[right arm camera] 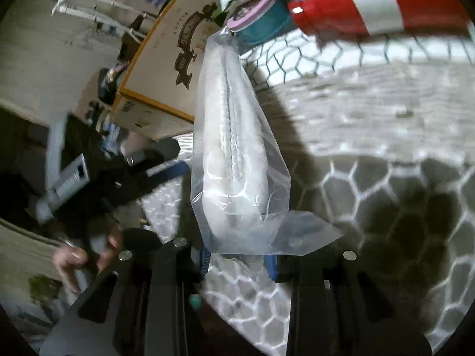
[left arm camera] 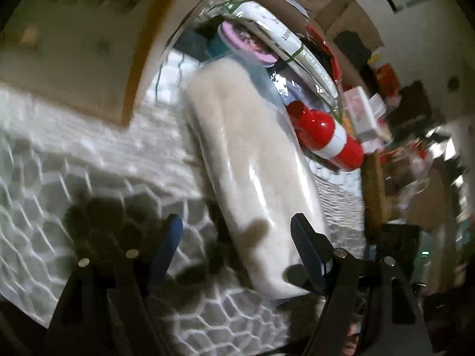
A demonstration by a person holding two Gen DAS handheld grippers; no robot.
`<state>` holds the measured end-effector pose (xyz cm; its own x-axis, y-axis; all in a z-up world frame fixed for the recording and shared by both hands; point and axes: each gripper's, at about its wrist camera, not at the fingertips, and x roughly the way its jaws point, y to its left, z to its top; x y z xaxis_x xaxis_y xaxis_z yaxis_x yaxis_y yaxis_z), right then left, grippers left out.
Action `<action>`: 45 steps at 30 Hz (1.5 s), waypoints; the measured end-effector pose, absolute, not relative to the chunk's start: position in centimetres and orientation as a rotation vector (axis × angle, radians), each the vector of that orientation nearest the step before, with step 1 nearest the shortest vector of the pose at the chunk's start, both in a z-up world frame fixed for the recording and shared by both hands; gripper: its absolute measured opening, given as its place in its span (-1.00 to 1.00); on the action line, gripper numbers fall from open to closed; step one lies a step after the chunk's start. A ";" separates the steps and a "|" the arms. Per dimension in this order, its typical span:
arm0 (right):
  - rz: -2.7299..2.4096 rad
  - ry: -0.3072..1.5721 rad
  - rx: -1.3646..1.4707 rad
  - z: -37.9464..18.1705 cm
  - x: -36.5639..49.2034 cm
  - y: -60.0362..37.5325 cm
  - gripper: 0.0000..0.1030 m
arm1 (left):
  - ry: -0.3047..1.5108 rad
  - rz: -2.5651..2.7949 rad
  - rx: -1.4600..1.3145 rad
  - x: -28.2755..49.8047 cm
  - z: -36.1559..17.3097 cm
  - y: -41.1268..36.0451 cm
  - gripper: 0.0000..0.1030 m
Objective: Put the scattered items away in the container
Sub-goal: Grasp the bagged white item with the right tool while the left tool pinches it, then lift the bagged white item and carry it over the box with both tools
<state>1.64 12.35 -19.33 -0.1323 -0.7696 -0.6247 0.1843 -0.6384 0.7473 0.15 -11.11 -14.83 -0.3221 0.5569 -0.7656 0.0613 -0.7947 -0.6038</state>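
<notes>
a clear glossy plastic bag (right arm camera: 237, 160) wraps something white and ridged. the red and white bottle (left arm camera: 326, 136) looks smooth, shiny plastic. the honeycomb-patterned cover (right arm camera: 386, 195) looks quilted cloth. the box (right arm camera: 166, 59) is matt cardboard.

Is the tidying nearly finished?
Not yet. No item can be seen put away, and which thing is the container I cannot tell. The right hand-held gripper is shut on the clear bag of white pads. The red-and-white bottle, pink-lidded tub and other things lie on the honeycomb-patterned cover.
</notes>
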 end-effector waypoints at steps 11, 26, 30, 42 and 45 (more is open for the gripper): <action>-1.617 -1.080 1.438 -21.6 4.4 12.5 -0.48 | -1.315 1.833 -1.522 -0.2 -19.4 -11.0 0.66; -1.645 -0.984 1.349 -15.3 3.3 11.8 -0.01 | -1.042 1.860 -1.311 -1.1 -11.9 -8.3 -0.44; -1.726 -0.891 1.306 -11.9 2.8 12.9 0.35 | -0.995 1.863 -1.238 -1.6 -8.4 -8.8 -0.46; -1.821 -0.406 1.093 0.7 0.4 5.7 0.36 | -0.607 1.994 -1.156 -4.2 3.3 -14.0 -0.46; -1.774 -0.446 1.045 2.4 -1.6 3.5 0.33 | -0.595 2.001 -1.128 -5.2 5.2 -15.7 -0.46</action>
